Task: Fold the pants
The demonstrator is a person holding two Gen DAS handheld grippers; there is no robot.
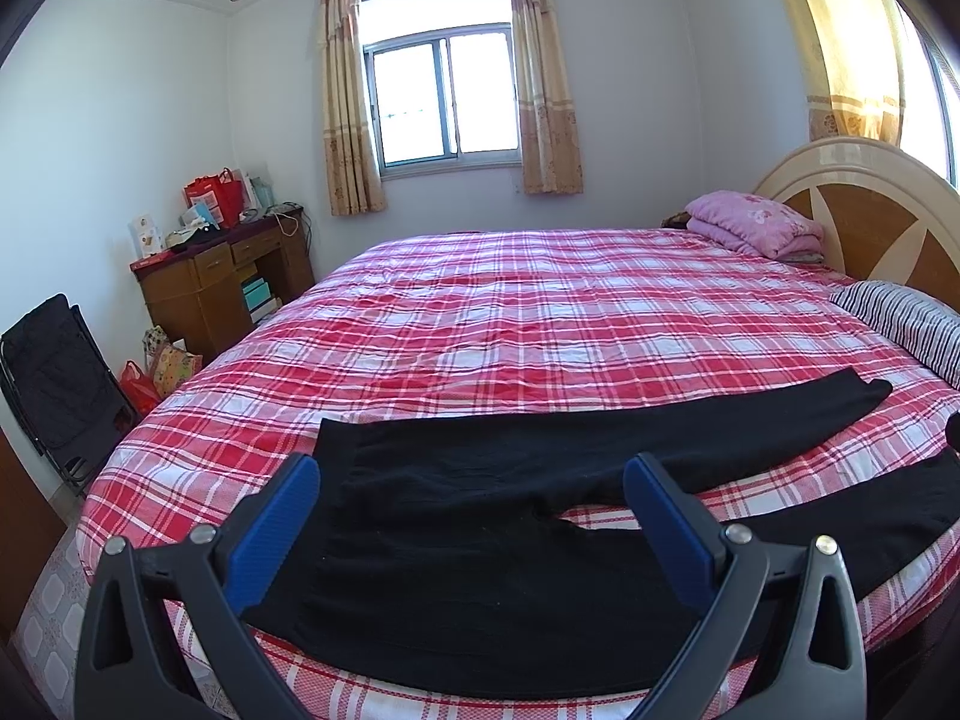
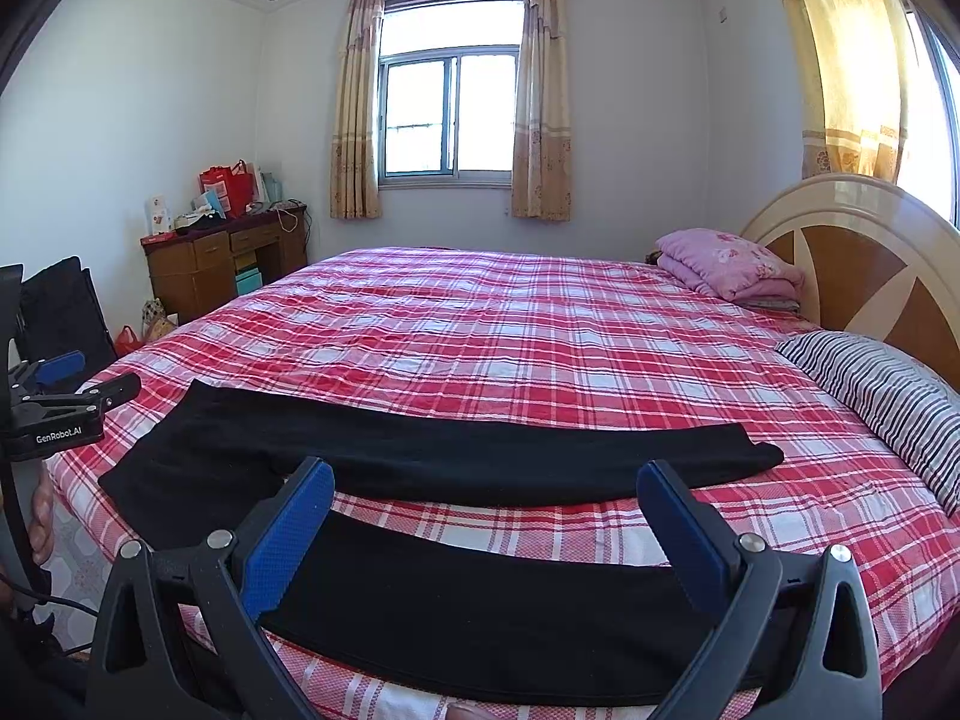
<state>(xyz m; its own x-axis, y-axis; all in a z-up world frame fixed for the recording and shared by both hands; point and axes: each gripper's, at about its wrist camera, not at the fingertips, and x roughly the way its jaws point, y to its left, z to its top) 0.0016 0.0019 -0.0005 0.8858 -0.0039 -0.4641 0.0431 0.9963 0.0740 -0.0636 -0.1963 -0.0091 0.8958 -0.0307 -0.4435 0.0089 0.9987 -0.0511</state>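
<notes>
Both spread claws point(image 1: 471, 480) point(image 2: 486, 483) hover above the flat black pants point(image 1: 480, 540) point(image 2: 420, 450).

one pants point(image 1: 480, 516), two claws point(image 1: 471, 480), two windows point(image 2: 450, 114)

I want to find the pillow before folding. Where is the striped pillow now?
The striped pillow lies at the right edge of the bed, below the headboard and nearer than the pink blanket.
</notes>
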